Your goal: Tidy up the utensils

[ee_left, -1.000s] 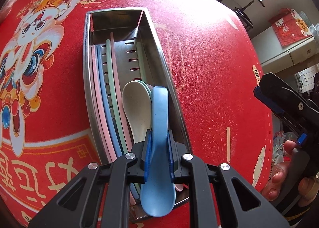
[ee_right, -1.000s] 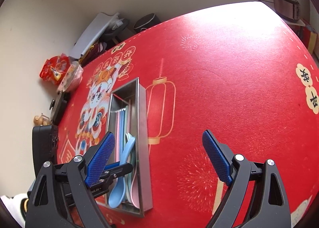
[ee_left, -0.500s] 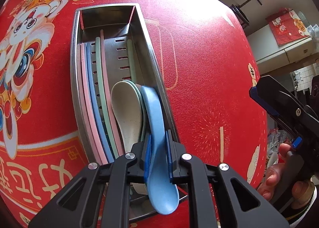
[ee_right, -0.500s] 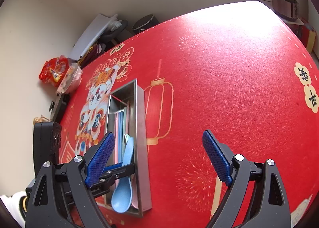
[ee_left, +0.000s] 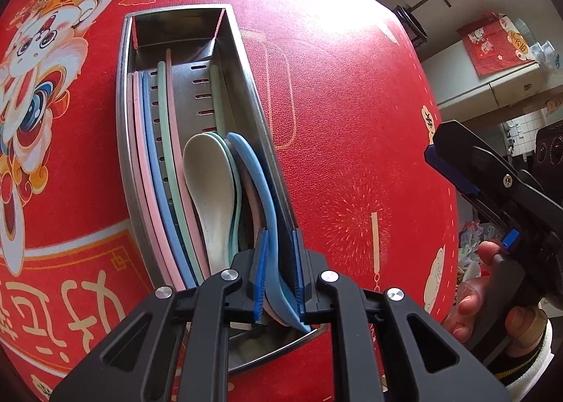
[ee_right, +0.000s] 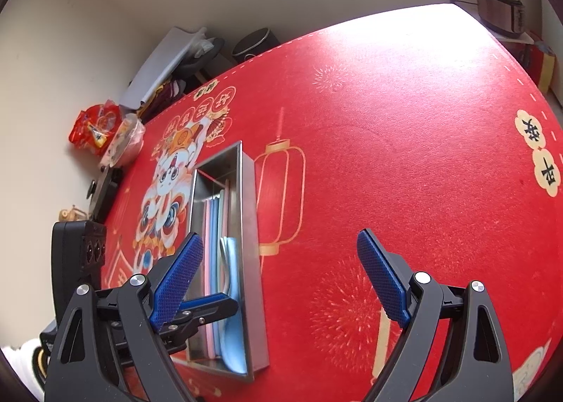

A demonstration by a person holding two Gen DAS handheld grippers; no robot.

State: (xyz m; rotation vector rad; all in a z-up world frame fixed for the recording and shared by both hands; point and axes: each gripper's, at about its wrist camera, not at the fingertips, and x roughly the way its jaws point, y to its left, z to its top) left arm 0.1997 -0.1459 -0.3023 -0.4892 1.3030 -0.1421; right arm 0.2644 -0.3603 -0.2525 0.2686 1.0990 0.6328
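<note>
1. Between the left gripper fingers: blue spoon handle, fingers slightly apart, contact unclear; spoon lies in steel tray by its right wall.
2. Ahead-left of them: white spoon, colored chopsticks.
3. Right gripper fingers wide apart, holding nothing, above red tablecloth.

Left wrist view: close, looking steeply down along its jaws into the long stainless-steel utensil tray, which runs lengthwise away from the lens over the red printed tabletop; the right gripper enters at the frame's right edge. Right wrist view: higher and further back, looking obliquely across the tabletop toward its far edge and the cream wall. Shared region: the tray, seen left of centre, the lion-print area beside it, and the left gripper over the tray's near end.
</note>
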